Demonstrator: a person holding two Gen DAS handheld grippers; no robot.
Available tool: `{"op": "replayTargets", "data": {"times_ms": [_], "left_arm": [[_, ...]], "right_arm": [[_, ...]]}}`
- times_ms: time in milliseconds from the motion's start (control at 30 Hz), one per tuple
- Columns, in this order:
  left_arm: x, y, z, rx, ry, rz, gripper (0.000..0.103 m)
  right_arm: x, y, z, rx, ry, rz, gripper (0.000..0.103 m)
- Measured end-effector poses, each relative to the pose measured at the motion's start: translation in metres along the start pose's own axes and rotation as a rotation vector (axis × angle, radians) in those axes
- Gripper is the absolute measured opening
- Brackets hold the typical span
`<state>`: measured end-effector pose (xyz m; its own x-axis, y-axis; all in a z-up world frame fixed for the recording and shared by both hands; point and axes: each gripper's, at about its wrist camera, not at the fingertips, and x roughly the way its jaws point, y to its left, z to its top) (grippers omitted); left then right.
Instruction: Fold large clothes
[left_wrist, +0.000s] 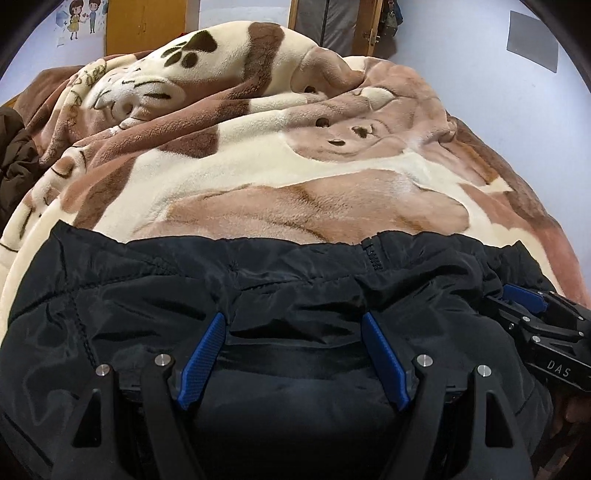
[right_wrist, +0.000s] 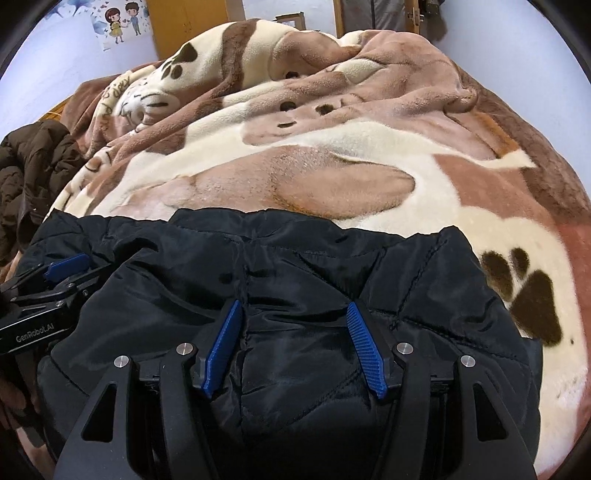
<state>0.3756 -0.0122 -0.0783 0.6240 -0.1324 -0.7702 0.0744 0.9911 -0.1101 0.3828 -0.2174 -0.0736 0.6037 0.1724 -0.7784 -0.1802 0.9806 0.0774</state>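
Both wrist views look forward, close and low over the black quilted padded jacket (left_wrist: 295, 295) (right_wrist: 295, 277), across the brown-and-cream paw-print fleece blanket (left_wrist: 258, 166) (right_wrist: 332, 147), each catching the other gripper at its edge.

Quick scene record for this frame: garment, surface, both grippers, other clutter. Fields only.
garment: black jacket, lying on the blanket, zipper at far edge
surface: brown-and-cream paw-print blanket
left gripper: open, fingers apart over the jacket
right gripper: open, fingers apart over the jacket
clutter: brown coat at blanket's left edge
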Motion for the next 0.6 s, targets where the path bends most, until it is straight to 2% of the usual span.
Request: {"op": "replayTargets", "data": {"times_ms": [267,433,500,600], "left_arm": [[0.005,-0.002,-0.003,0.010,-0.012,0.015,0.079],[-0.010,0.000,0.005,0.023,0.027,0.003,0.078],[-0.028,0.006,0.008,0.044,-0.002,0.023,0.078],[-0.051,0.027,0.013,0.061,-0.054,0.074,0.078]], "right_arm": [[0.006,0.000,-0.004,-0.007,-0.019,-0.018,0.059],[-0.010,-0.003,0.000,-0.003,-0.013,0.001,0.059],[-0.021,-0.004,0.003,-0.007,-0.010,0.001,0.059],[-0.046,-0.009,0.007,-0.005,-0.052,-0.004,0.059]]}}
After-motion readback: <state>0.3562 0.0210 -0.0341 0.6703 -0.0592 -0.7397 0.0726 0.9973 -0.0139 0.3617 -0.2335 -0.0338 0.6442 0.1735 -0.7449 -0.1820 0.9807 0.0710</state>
